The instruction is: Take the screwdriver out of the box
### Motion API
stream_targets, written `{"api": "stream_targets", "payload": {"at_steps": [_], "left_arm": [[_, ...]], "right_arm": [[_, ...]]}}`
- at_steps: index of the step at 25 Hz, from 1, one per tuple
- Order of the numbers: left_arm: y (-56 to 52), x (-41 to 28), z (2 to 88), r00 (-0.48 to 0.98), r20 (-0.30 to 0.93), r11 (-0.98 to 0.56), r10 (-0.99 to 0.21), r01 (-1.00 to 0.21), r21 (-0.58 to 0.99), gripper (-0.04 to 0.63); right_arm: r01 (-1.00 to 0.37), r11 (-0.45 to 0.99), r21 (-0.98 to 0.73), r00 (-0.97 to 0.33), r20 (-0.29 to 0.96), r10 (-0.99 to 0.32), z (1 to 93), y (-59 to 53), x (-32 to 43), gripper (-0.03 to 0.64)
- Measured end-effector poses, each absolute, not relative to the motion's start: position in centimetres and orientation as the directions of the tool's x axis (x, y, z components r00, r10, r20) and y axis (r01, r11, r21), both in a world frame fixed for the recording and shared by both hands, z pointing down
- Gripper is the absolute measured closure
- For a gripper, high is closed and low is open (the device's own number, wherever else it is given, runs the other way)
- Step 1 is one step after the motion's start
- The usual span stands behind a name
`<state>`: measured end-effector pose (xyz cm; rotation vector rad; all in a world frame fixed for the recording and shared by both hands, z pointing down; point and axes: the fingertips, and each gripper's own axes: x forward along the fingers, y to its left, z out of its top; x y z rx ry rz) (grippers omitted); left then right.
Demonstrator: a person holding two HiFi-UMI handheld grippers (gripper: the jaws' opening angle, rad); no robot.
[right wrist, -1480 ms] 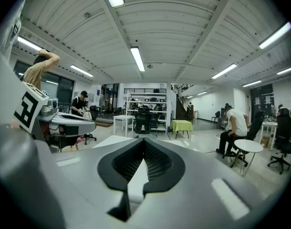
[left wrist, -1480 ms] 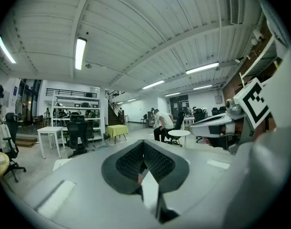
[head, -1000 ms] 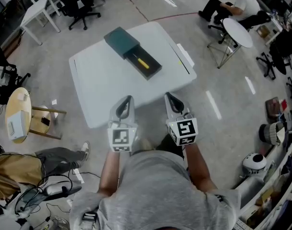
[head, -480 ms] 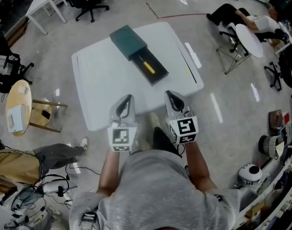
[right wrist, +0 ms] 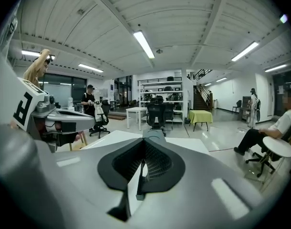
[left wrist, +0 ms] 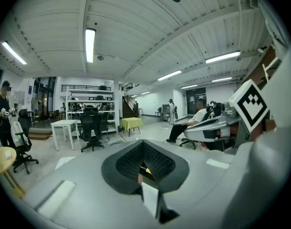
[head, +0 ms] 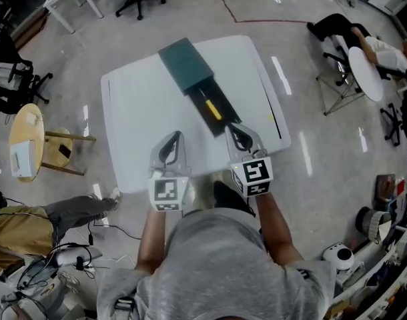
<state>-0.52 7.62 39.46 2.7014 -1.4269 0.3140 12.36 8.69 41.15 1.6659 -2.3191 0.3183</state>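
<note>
1. Left tongs (head: 175, 137) and right tongs (head: 233, 129): both pairs are pressed together, with nothing clamped.
2. The right tongs tip sits just beside the open drawer (head: 225, 120) of the box (head: 187, 64); the left tongs are farther from the box.
3. The screwdriver (head: 212, 109) lies in that drawer, and the box rests on the bench (head: 133, 122).

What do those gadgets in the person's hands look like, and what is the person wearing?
Both are light grey: the left gripper and the right gripper each taper to two jaws lined with dark ribbed pads. Behind the jaws each carries a white cube with black square markers. No cables show. The person wears a grey short-sleeved T-shirt.
</note>
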Motion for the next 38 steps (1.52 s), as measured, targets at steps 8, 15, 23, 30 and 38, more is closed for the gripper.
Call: {"api": "stream_targets", "payload": {"at_steps": [8, 15, 23, 30, 38], "left_arm": [[3.4, 1.1, 42.5, 0.503, 0.277, -0.522, -0.819, -0.853, 0.006, 0.583], [0.5, 1.3, 46.0, 0.459, 0.343, -0.477, -0.820, -0.878, 0.036, 0.583], [-1.8, 1.3, 50.0, 0.429, 0.410, -0.436, -0.805, -0.896, 0.083, 0.583], [-3.7, 1.2, 52.8, 0.420, 0.443, -0.416, -0.792, -0.903, 0.112, 0.583], [-4.4, 0.6, 53.9, 0.402, 0.467, -0.393, -0.788, -0.912, 0.121, 0.583]], "right_arm": [[-0.916, 0.394, -0.078, -0.388, 0.423, -0.819, 45.1, 3.6, 13.0, 0.614], [-0.894, 0.438, -0.095, -0.424, 0.493, -0.760, 48.7, 0.0, 12.7, 0.614], [-0.876, 0.469, -0.111, -0.441, 0.578, -0.687, 53.1, -2.6, 12.5, 0.614], [-0.874, 0.470, -0.124, -0.431, 0.642, -0.633, 56.5, -4.6, 12.4, 0.614], [-0.889, 0.439, -0.127, -0.372, 0.759, -0.534, 60.0, -5.8, 12.3, 0.599]]}}
